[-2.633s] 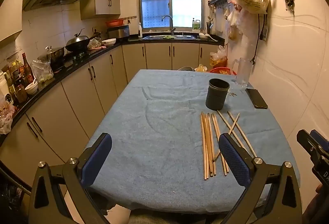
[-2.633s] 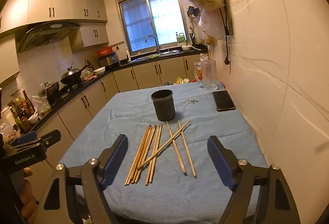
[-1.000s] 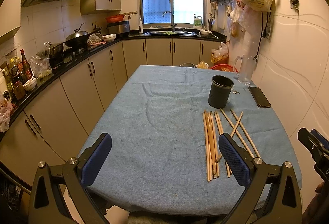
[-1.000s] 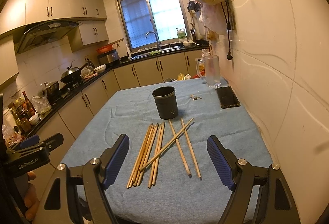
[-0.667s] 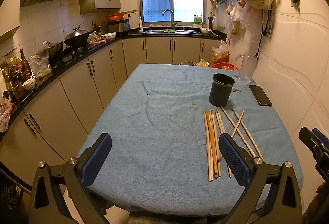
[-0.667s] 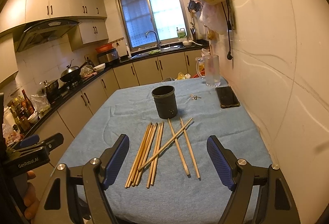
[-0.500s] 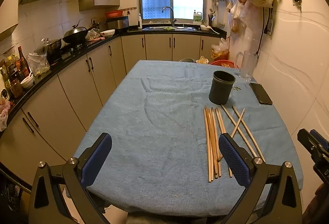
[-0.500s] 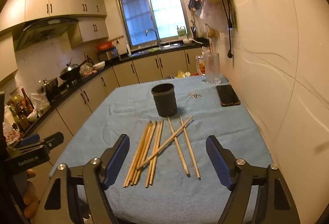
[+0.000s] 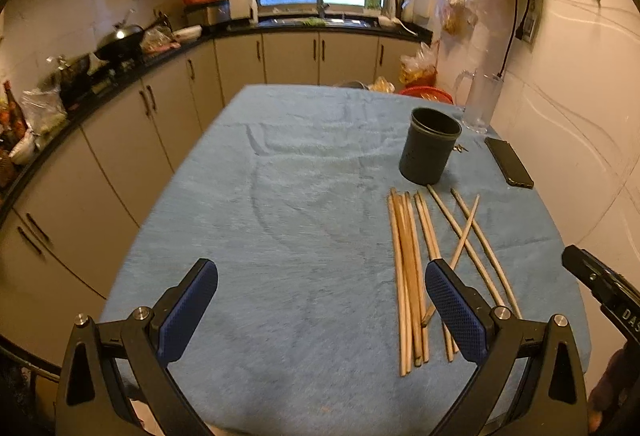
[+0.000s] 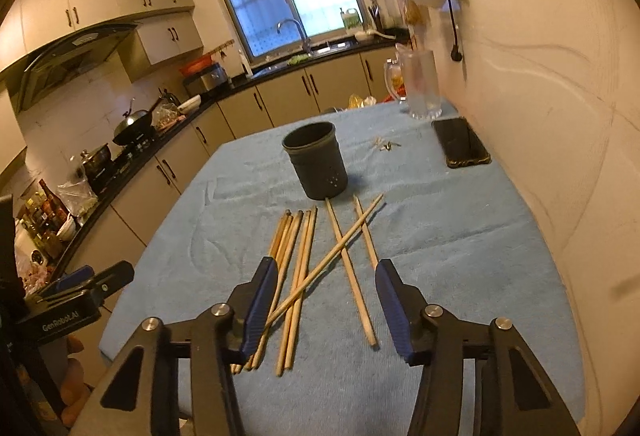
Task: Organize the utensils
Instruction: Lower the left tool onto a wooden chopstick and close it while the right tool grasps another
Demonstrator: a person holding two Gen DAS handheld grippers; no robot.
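None of the chopsticks (image 10: 304, 276) are in the dark cup (image 10: 318, 166) yet, so judging by the layout the task is at its very start. All sticks lie flat on the blue tablecloth (image 9: 280, 236) just in front of the cup: a tight bunch on the left, a few looser ones on the right with one crossed diagonally over the others. The cup stands upright and looks empty as far as its rim shows. Right claw (image 10: 326, 302) hovers over the near ends of the sticks, jaws closing, with a couple of sticks lying under the gap but pads not pressing on anything. Left claw (image 9: 320, 306) is wide open over bare cloth, its right finger just beside the bunch, holding nothing. Phone (image 10: 460, 148), glass jug (image 10: 418, 84) and keys (image 10: 386, 145) sit beyond the cup, untouched. Left to do: pick up every stick and drop it in the cup.
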